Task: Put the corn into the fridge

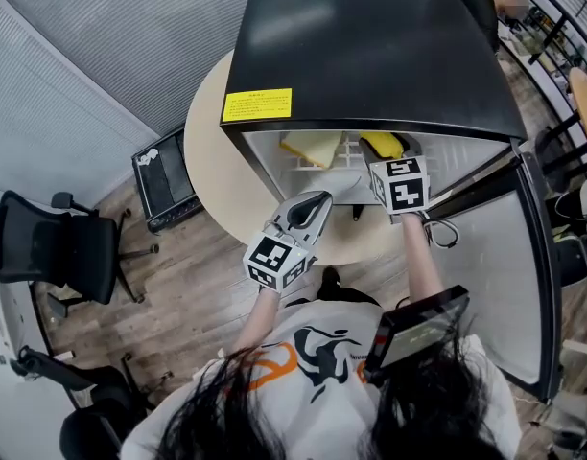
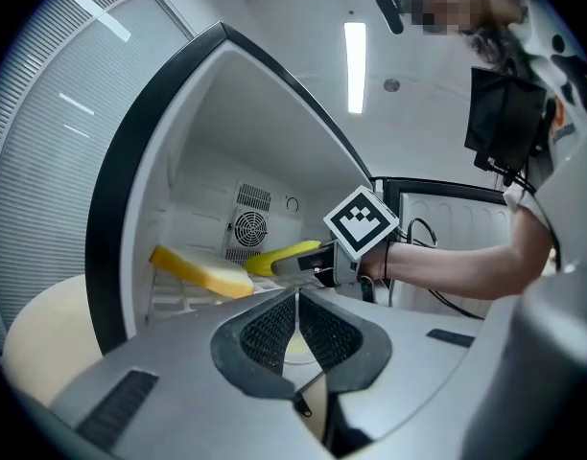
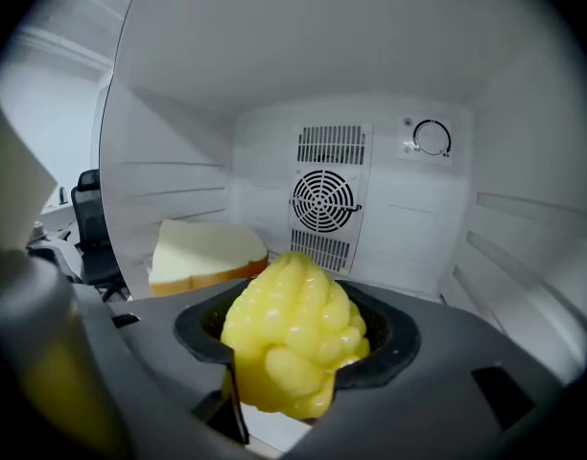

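A yellow corn cob (image 3: 292, 332) sits clamped between the jaws of my right gripper (image 3: 295, 353), pointing into the open fridge (image 1: 370, 56). In the head view the corn (image 1: 382, 145) is just inside the fridge's upper compartment, with the right gripper (image 1: 387, 166) behind it. The left gripper view shows the corn (image 2: 282, 258) over the wire shelf. My left gripper (image 2: 295, 326) is shut with nothing between its jaws; it hangs outside the fridge at its front left corner (image 1: 308, 212).
A slice of bread (image 3: 205, 254) lies on the fridge's wire shelf (image 1: 313, 171), left of the corn. The fridge door (image 1: 509, 257) stands open on the right. The fridge rests on a round beige table (image 1: 205, 142). Office chairs (image 1: 73, 247) stand on the left.
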`<action>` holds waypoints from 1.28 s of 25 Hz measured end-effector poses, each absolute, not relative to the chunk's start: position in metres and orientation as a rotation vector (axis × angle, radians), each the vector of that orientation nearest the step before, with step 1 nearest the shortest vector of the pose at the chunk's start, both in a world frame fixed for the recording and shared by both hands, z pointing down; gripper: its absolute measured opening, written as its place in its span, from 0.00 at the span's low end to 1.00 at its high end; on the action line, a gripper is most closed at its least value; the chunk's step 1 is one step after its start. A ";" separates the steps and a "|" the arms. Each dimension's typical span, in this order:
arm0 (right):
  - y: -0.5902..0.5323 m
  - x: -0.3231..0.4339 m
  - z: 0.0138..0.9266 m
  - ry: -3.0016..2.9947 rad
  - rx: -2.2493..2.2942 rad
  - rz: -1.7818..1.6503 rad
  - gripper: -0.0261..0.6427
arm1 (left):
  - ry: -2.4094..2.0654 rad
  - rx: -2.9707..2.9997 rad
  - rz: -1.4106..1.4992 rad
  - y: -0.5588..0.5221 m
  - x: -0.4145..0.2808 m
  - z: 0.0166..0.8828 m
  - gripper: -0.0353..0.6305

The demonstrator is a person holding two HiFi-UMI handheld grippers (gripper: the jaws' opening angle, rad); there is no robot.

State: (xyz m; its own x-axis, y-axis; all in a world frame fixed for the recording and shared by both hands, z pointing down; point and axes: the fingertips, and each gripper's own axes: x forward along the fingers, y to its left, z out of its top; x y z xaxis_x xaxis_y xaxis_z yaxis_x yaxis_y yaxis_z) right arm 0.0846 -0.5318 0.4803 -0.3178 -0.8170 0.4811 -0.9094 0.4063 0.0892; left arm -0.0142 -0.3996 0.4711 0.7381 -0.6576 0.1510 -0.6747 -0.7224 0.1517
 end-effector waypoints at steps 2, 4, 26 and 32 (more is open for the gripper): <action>-0.532 0.083 0.483 -2.187 1.463 0.249 0.42 | -1.061 2.742 0.125 -0.401 -0.014 0.471 0.08; -0.531 0.082 0.484 -2.172 1.458 0.223 0.42 | -1.060 2.742 0.120 -0.400 -0.014 0.470 0.08; -0.498 0.089 0.453 -2.354 1.620 0.415 0.42 | -1.112 2.742 0.101 -0.374 -0.039 0.459 0.08; -0.459 0.077 0.426 -2.471 1.643 0.441 0.42 | -1.083 2.747 0.107 -0.358 -0.038 0.460 0.08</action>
State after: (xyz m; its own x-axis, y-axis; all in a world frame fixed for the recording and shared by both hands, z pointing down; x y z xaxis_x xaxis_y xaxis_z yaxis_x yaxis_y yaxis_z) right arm 0.0773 -0.4585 0.4260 -0.3931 -0.8770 0.2762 -0.9184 0.3600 -0.1641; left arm -0.0380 -0.3577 0.4604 0.7312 -0.6688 0.1346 -0.6822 -0.7164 0.1461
